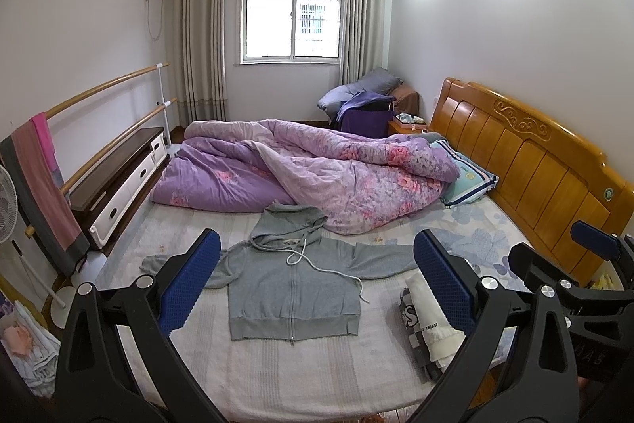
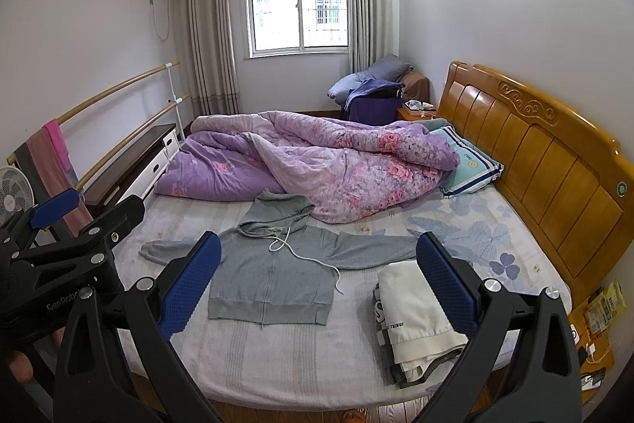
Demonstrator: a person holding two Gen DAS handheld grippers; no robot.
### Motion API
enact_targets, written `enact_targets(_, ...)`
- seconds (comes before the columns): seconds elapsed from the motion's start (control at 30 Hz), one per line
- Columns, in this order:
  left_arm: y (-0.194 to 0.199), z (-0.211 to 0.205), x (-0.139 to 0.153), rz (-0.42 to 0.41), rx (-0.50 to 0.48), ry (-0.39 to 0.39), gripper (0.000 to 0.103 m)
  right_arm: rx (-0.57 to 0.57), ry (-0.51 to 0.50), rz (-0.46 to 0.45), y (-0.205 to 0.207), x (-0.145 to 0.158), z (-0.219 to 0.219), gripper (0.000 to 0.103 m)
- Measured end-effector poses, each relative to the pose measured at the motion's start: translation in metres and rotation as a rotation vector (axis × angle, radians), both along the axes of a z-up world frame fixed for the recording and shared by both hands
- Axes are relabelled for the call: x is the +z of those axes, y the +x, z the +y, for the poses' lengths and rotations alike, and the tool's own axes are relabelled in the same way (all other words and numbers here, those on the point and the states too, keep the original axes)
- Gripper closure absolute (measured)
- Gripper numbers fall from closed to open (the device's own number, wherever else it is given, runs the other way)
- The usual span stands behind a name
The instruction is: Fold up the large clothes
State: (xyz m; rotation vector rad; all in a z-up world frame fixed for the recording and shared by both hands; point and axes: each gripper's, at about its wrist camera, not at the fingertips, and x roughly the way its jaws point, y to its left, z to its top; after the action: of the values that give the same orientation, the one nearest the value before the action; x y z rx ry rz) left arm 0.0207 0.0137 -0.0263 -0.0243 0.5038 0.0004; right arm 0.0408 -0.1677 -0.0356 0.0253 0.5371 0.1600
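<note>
The hoodie (image 1: 293, 288) lies flat on the bed (image 1: 277, 375), front up and zipped, hood (image 1: 291, 221) toward 12 o'clock against the purple quilt (image 1: 317, 165), sleeves spread out toward 9 and 3 o'clock. At 3 o'clock of it sits a stack of folded clothes (image 2: 416, 320), just beside the right sleeve's end.

Nothing is folded on the hoodie yet, so the step in hand looks like the first sleeve fold. To do it well, I would take each sleeve near its cuff, lift only enough to clear the body, and lay it straight across the chest so the shoulder line makes a clean crease. The drawstring (image 1: 317, 264) trails toward 4 o'clock over the body; tuck it in or it will bunch in the fold. The hood's top rests against the quilt edge and may drag on it, so slide the hoodie toward 6 o'clock first if it catches.

Both grippers hang above the near edge of the bed, well apart from the cloth, pointing toward 12 o'clock. The left gripper (image 1: 317, 284) has its jaws spread wide with nothing between them; the right gripper (image 2: 317, 284) likewise stands wide and empty. They sit side by side, each seen at the edge of the other's view, roughly level
</note>
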Motion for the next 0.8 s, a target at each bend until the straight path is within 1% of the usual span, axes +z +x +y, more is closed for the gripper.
enact_targets(0.13,0.017,0.005,-0.013,0.038,0.008,-0.005,0.005,0.013,-0.013,0.034,0.018,-0.01,0.004,0.008)
enact_targets(0.23,0.035,0.008,-0.025,0.071,0.025,-0.006,0.005,0.031,-0.011,0.062,0.039,-0.021,0.01,0.008)
enact_targets(0.4,0.08,0.029,-0.048,0.144,0.08,-0.026,0.005,0.107,0.005,0.117,0.092,-0.045,0.03,0.008)
enact_targets(0.5,0.114,0.048,-0.062,0.19,0.107,-0.036,0.005,0.156,0.008,0.159,0.141,-0.064,0.05,0.008)
enact_targets(0.63,0.166,0.087,-0.093,0.268,0.163,-0.113,0.005,0.236,0.023,0.224,0.201,-0.09,0.082,0.008)
enact_targets(0.67,0.178,0.097,-0.102,0.295,0.183,-0.136,0.005,0.267,0.018,0.262,0.222,-0.101,0.093,0.008)
enact_targets(0.73,0.199,0.12,-0.124,0.343,0.229,-0.206,0.005,0.31,0.03,0.316,0.25,-0.119,0.109,0.008)
enact_targets(0.8,0.213,0.142,-0.143,0.361,0.274,-0.241,0.005,0.344,0.035,0.356,0.272,-0.137,0.121,0.008)
